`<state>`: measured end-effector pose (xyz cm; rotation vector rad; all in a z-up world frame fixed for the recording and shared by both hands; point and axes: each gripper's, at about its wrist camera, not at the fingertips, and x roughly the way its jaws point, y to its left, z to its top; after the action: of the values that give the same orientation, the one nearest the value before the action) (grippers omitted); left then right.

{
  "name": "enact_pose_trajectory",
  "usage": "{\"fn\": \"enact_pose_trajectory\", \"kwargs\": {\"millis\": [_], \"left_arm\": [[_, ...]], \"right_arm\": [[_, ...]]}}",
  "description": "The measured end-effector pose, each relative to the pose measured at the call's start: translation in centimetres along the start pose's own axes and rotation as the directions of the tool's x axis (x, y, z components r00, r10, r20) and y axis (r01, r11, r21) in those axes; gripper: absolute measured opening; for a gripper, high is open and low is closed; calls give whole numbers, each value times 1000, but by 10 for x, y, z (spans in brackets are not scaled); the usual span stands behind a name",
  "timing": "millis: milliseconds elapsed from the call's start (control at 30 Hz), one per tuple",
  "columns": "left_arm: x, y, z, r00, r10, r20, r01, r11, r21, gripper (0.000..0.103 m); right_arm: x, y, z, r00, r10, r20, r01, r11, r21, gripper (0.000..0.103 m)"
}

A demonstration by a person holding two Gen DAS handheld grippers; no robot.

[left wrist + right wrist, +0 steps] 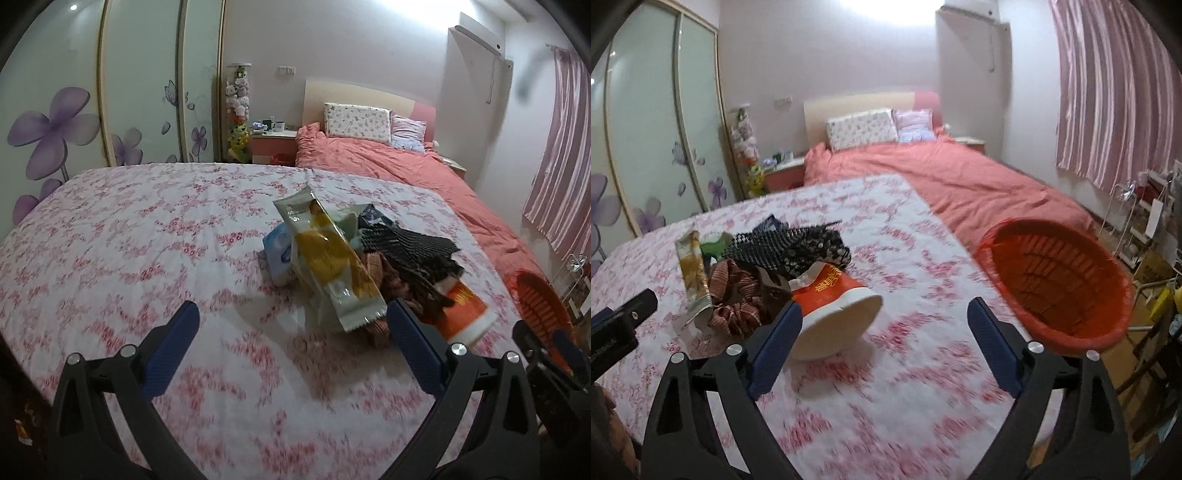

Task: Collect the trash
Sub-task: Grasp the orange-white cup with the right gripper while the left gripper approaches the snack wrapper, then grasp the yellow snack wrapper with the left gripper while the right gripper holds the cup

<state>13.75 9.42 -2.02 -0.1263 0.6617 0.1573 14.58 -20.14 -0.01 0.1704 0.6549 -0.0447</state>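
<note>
A bedroom with pale walls, brightly lit from the ceiling. Along the left wall run sliding wardrobe doors point(122, 92) printed with purple flowers. A bed point(953, 177) with a salmon cover and two pillows point(356, 121) stands against the far wall, a nightstand point(273, 146) beside it. Pink striped curtains point(1115, 88) hang on the right. The table point(147, 229) wears a pink floral cloth.

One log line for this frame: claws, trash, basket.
left claw open, empty | right claw open, empty | trash pile on floral cloth, paper cup on its side | orange basket right of cloth
</note>
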Motion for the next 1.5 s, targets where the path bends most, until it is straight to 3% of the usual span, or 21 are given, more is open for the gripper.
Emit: {"fn": "enact_pose_trajectory", "kwargs": {"millis": [100, 400, 467, 533, 633, 867, 1200, 1267, 1333, 1500], "left_arm": [[14, 1, 5, 1000, 4, -13, -4, 1000, -3, 99], [40, 8, 12, 999, 2, -44, -2, 1000, -12, 96], [44, 6, 14, 999, -7, -51, 6, 1000, -11, 96], [49, 3, 16, 998, -16, -59, 15, 1000, -11, 95], [60, -1, 17, 996, -25, -83, 24, 1000, -13, 91], [83, -6, 16, 988, -52, -148, 47, 998, -32, 83], [86, 5, 13, 979, -114, -169, 110, 993, -33, 47], [82, 9, 13, 978, -135, -161, 129, 991, -47, 47], [78, 15, 13, 982, -119, -149, 111, 992, -66, 59], [85, 28, 9, 980, -78, -181, 64, 994, -86, 60]], "right_arm": [[11, -4, -4, 995, 82, -57, -77, 994, 75, 71], [39, 13, -8, 973, 190, -132, -179, 979, 95, 51], [42, 16, -6, 967, 216, -132, -204, 974, 97, 42], [43, 19, -4, 959, 254, -127, -244, 965, 92, 20], [38, 20, -3, 962, 253, -104, -248, 967, 60, 4], [30, 6, -1, 976, 209, -56, -207, 977, 47, 3], [25, 1, 5, 982, 188, -15, -188, 981, 40, 4], [23, -1, 5, 982, 187, -11, -186, 982, 40, 4], [23, -3, 5, 984, 180, -7, -179, 983, 38, 4], [23, -3, 3, 984, 176, -10, -176, 984, 35, 4]]}}
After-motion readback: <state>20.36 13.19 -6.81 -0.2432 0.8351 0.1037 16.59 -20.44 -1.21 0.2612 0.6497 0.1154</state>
